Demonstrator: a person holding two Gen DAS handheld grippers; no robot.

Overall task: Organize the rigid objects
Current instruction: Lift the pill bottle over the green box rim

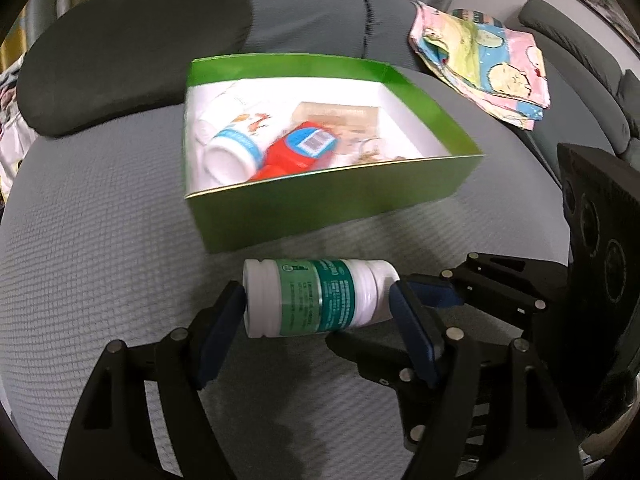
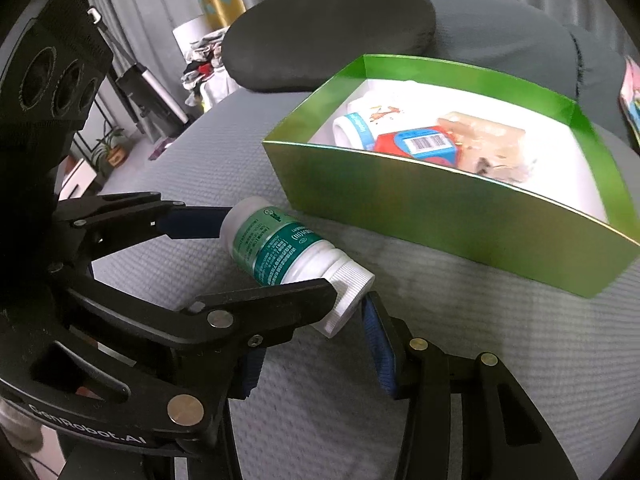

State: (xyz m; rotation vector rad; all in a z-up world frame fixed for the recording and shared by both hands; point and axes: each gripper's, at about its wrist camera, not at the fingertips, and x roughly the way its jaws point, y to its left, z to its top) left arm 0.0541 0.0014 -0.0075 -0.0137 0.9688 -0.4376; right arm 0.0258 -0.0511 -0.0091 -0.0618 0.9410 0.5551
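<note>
The left hand-held gripper [image 1: 318, 308] is held low over the bed, its jaws spread along the length of a lying bottle [image 1: 316, 298]; one blue-padded finger is pressed at the bottle's base and the other is set at its cap end. The right hand-held gripper [image 2: 308, 344] is held just beside it, jaws parted, with nothing between the pads. Its fingers are crossed by one of the left gripper's fingers.

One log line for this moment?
left gripper: grips bottle endwise | right gripper: open beside cap | green box: part-filled
</note>
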